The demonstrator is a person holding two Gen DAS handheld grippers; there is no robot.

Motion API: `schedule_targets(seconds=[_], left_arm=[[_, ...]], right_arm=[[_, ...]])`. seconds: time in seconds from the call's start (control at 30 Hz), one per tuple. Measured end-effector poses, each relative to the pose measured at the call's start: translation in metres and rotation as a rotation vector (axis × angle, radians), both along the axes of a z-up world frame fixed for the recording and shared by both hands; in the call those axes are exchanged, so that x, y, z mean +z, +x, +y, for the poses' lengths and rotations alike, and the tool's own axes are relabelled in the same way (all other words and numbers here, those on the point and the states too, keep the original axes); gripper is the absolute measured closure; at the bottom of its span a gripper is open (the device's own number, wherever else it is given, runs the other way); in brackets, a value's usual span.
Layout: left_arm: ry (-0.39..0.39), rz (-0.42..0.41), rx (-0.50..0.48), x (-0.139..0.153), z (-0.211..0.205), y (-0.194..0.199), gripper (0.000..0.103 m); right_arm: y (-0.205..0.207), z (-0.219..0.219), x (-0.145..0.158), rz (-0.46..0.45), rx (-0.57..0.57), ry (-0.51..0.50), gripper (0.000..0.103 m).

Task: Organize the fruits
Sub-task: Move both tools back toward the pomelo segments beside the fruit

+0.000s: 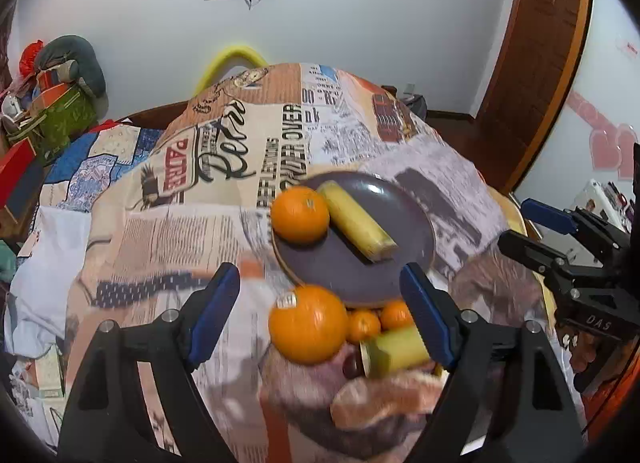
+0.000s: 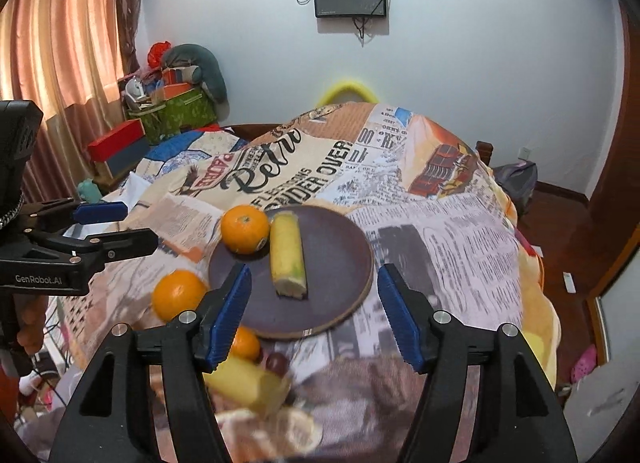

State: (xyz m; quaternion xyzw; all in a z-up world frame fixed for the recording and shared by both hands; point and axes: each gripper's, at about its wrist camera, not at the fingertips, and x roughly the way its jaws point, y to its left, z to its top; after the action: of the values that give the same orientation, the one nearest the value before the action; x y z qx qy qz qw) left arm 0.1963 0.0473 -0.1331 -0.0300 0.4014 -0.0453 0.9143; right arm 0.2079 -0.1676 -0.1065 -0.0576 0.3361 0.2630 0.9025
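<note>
While both grippers hang above the printed cloth (image 2: 440, 231), left gripper (image 1: 320, 303) and right gripper (image 2: 314, 303) are spread wide w/ nothing between the pads. Dark plate (image 2: 344, 247) holds one orange (image 2: 245, 229) touching a yellow cut fruit piece (image 2: 288, 253). Off the plate: big stickered orange (image 1: 308, 323) just beside its rim, two small oranges (image 1: 363, 325), another yellow piece (image 1: 394, 351), dark grape (image 2: 277, 363) near it.

Purple plate (image 2: 340, 263), newsprint-patterned cloth (image 2: 440, 231), orange fruit (image 2: 245, 229).
</note>
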Motion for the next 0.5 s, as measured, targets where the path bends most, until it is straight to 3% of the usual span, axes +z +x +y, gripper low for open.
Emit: schedule_targets(seconds=[0.23,0.5], left_arm=[[-0.008,0.049,-0.003,-0.021,-0.004,-0.035,0.020],[-0.004,0.137,-0.008,-0.058,-0.003,-0.062,0.020]], right_arm=[[-0.031,-0.009,-0.016,0.041,-0.004,0.010,0.031],[-0.061,-0.003,-0.055,0.110,0.028,-0.053,0.021]])
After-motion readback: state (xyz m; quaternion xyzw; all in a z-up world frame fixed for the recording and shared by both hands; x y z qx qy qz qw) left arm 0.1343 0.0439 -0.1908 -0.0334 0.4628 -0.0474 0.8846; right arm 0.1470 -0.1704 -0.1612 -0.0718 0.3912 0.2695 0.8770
